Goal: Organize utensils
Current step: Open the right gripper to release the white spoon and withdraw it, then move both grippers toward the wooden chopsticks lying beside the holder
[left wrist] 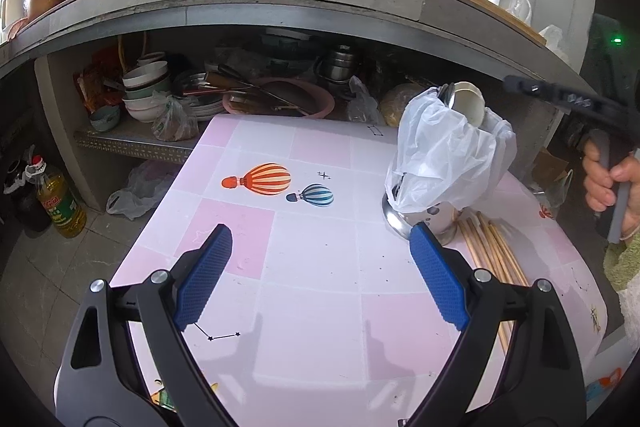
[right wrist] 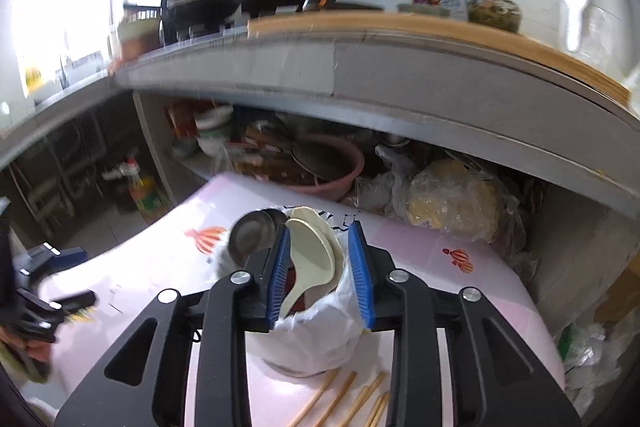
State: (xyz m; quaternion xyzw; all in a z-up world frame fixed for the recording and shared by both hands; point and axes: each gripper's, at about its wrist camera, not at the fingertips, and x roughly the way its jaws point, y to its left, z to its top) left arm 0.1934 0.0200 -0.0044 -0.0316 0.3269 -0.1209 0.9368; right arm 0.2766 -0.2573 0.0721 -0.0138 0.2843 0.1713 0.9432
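Note:
On the pink table point(left wrist: 312, 267) stands a metal utensil holder point(left wrist: 436, 219) lined with a white plastic bag point(right wrist: 316, 339). Cream spoons point(right wrist: 312, 255) and a metal spoon point(right wrist: 252, 239) stick up out of it. Several wooden chopsticks point(left wrist: 492, 251) lie flat on the table just right of the holder. My right gripper point(right wrist: 320, 229) hovers over the holder's mouth, part open, and a cream spoon stands between its blue pads with a gap on the right side. A hand point(left wrist: 600, 179) holds that gripper at the right edge. My left gripper point(left wrist: 320, 231) is wide open and empty above the table, left of the holder.
Behind the table is a low shelf point(left wrist: 132, 143) crowded with stacked bowls point(left wrist: 144, 87), a pink basin point(right wrist: 332, 175) and plastic bags. A concrete counter point(left wrist: 280, 7) with pots overhangs it. An oil bottle point(left wrist: 60, 203) stands on the floor at the left.

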